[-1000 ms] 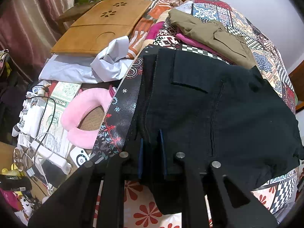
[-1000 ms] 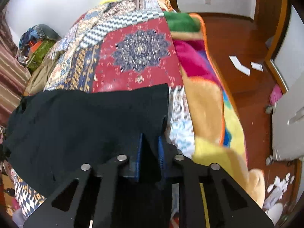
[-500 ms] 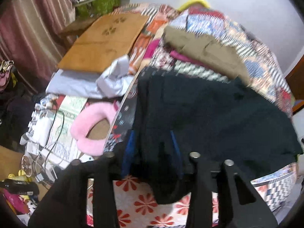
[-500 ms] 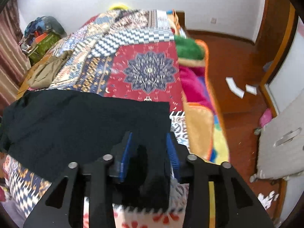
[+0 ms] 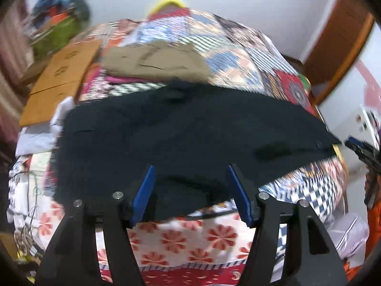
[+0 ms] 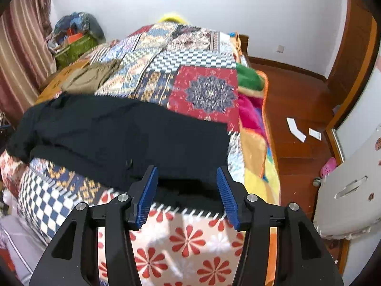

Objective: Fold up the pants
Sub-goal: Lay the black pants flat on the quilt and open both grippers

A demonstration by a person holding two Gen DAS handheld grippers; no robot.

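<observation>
The black pants [image 5: 181,128] lie flat across the near end of the patchwork bed [image 5: 238,54], their front edge hanging slightly over the side. My left gripper [image 5: 190,178] hovers just above that near edge with its jaws opening and no cloth pinched between the blue pads. In the right wrist view the same black pants [image 6: 123,131] spread to the left, and my right gripper [image 6: 187,181] hangs over their near right corner, jaws opening too, pads clear of the fabric.
Folded khaki pants [image 5: 154,64] rest farther back on the bed beside a wooden lap tray [image 5: 59,76]. The other gripper [image 5: 364,152] shows at the right edge. A wooden floor [image 6: 297,109] with paper scraps and a grey ironing board [image 6: 352,186] lie right of the bed.
Both grippers let go of the black pants and opened. Both pulled up and back from the cloth; the left one also swung toward the right, blurring its view.
</observation>
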